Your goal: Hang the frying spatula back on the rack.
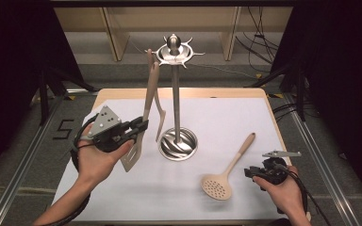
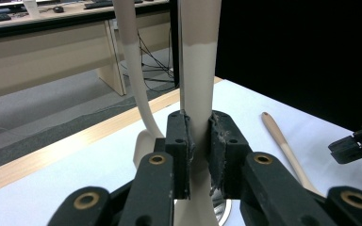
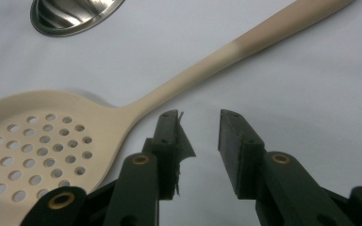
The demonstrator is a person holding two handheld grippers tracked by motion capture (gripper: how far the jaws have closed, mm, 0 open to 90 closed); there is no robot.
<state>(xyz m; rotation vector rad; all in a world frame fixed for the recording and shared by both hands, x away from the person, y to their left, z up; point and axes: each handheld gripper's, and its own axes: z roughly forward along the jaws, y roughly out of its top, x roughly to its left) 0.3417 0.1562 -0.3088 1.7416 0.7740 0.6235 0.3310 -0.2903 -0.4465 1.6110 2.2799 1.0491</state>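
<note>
The high view looks forward and down over the whole tabletop [image 1: 122,197]. Each gripper view rides close behind its own claw — the left one faces level, the right one downward. All three share the skimmer [image 1: 226,175] [image 2: 283,146] [image 3: 122,117].

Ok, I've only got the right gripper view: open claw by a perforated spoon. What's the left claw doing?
Observer: The left claw is shut on a pale spatula, gripping its handle and holding it upright.
Operator: Near the stand?
Observer: Yes. Its top end is up at the hook ring of the stand, beside another hanging utensil. Hooked or not, I can't tell.
</note>
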